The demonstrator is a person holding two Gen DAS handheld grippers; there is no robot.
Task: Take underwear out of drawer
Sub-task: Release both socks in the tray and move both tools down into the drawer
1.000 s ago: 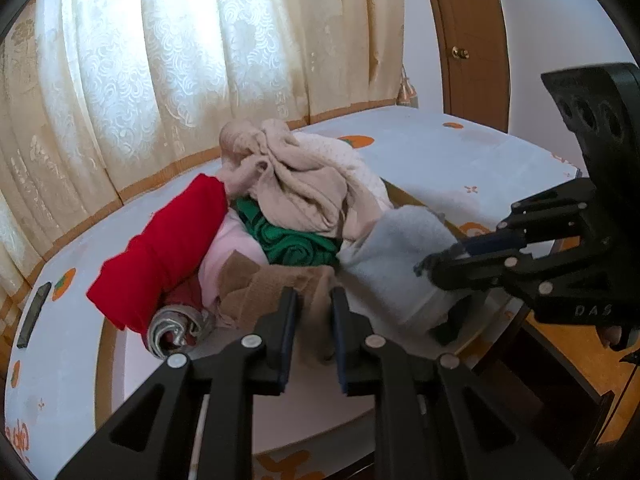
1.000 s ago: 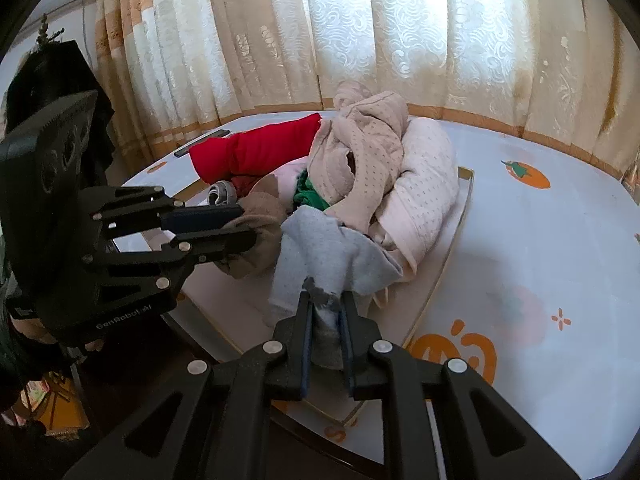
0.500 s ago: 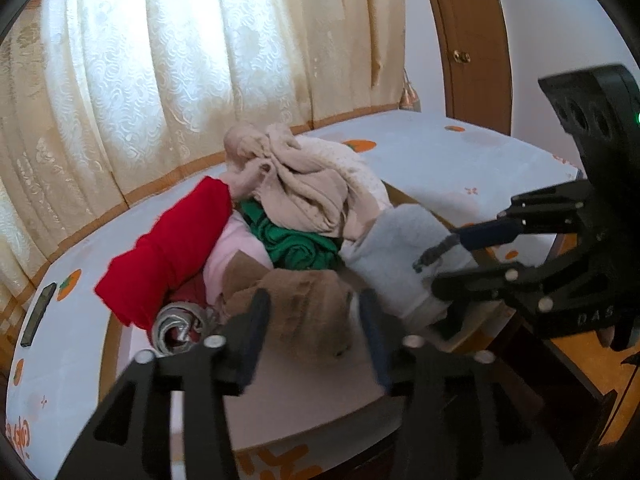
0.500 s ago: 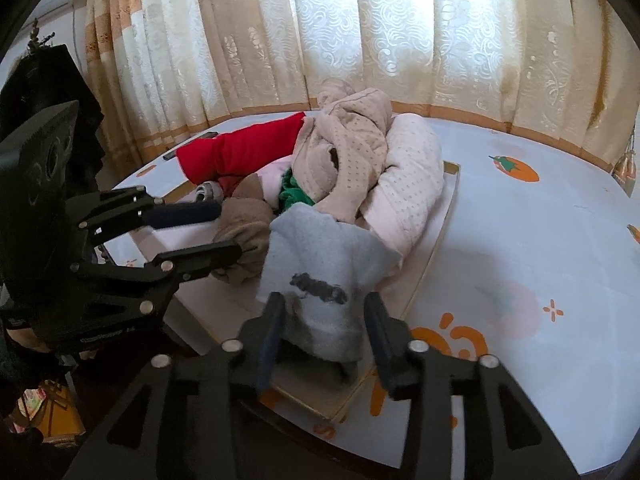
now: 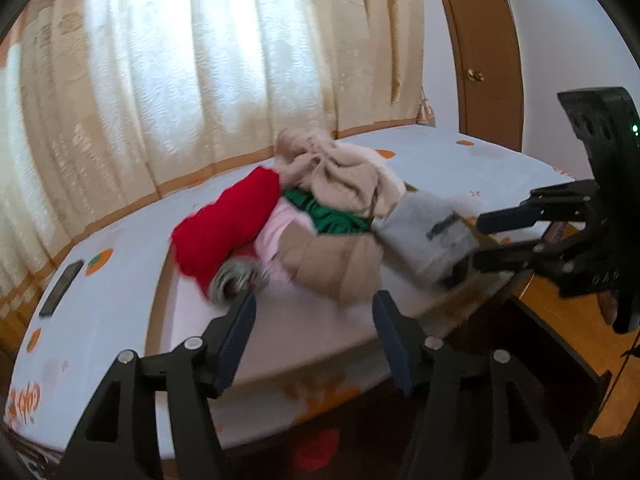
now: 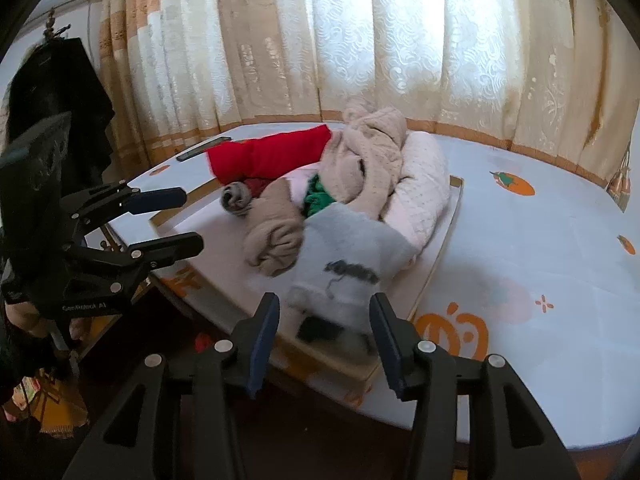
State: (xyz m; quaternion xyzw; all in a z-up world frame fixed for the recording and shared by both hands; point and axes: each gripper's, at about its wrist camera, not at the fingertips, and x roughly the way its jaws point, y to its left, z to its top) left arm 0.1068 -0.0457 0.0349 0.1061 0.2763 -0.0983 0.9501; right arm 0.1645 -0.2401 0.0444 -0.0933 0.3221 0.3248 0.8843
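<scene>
Left gripper (image 5: 314, 312): jaws now spread wide and empty, hanging just short of the tan garment (image 5: 336, 264); a second ago clamped shut on that tan fabric, half a second ago only partly parted.
Right gripper (image 6: 324, 320): likewise wide open, nothing held, just in front of the grey garment (image 6: 348, 256); a second ago pinched shut on the grey cloth's near edge.
Tan garment: released, lying rumpled on the near side of the pile, touching the grey piece and the green one (image 5: 336, 220).
Grey garment: released, draped over the near rim of the shallow tray (image 6: 444, 256), dark print facing up.
Pile: red (image 5: 228, 228), pink, green and beige pieces heaped on the tray atop the bed (image 6: 540, 240); layout much as before.
Drawer: not clearly visible in either view; only dark furniture below the bed's edge.
Camera positions: both pulled back and slightly up compared with a second ago; more bed visible, some motion blur.
Meaning for task: both pieces seemingly delivered to the pile; both tools free, probably for another trip or finish.
</scene>
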